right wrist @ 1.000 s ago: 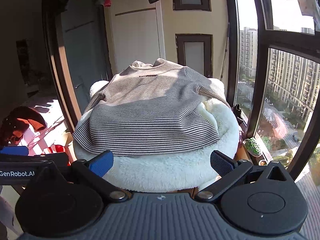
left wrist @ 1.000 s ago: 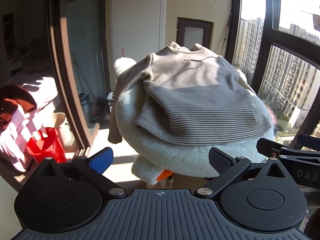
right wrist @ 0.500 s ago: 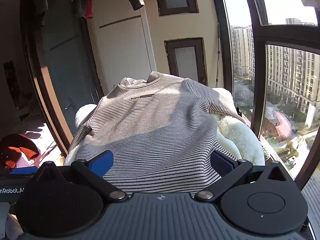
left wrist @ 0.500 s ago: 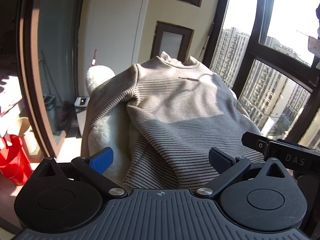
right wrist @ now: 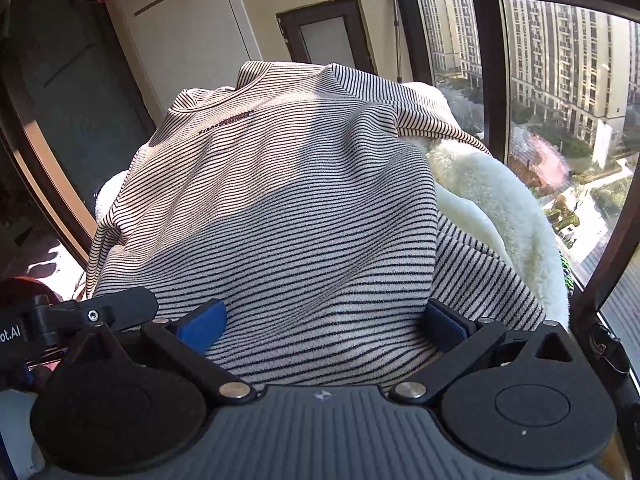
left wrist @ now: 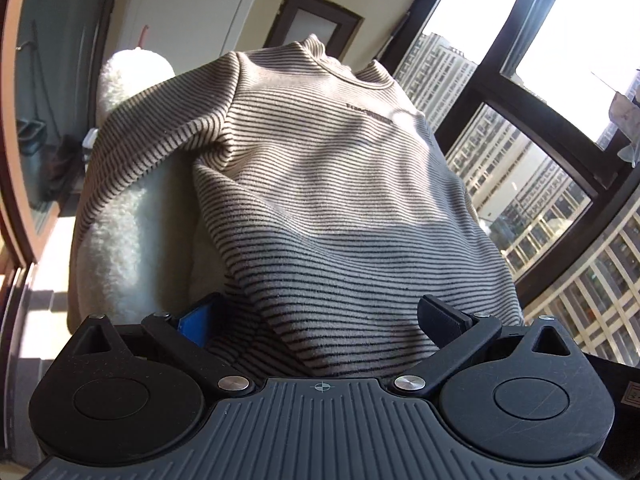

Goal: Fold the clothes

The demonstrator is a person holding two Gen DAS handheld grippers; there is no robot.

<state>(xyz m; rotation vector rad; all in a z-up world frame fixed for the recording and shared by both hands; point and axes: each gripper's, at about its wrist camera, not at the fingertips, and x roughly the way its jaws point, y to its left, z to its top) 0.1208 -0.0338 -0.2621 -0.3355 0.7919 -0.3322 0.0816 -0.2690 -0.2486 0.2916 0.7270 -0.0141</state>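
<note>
— Looking through the left wrist camera first, what did you make of it?

— The left gripper (left wrist: 316, 316) had its jaws spread wide, with the lower hem of the beige, dark-striped knit sweater (left wrist: 344, 184) lying between them. The cloth reached right down to the gripper body, but nothing was pinched. The sweater lay front-up, collar away from the camera, draped over a fluffy white fleece cushion (left wrist: 132, 240). One sleeve hung off the cushion's side, towards the glass door.

— And the right wrist view?

— Much the same. The right gripper (right wrist: 324, 320) also stood with jaws apart, straddling the hem at the sweater's other lower corner, blue pads either side of the fabric and not closed on it. The other sleeve trailed over the fleece towards the tall dark-framed window (right wrist: 560, 80). Part of the left gripper showed at the left edge.

— So how far along was the folding?

— Barely begun, I judged. The sweater was spread flat and no fold showed. Both bottom corners were lined up for a grasp; closing the jaws, tucking the sleeves and folding the body all remained.
</note>
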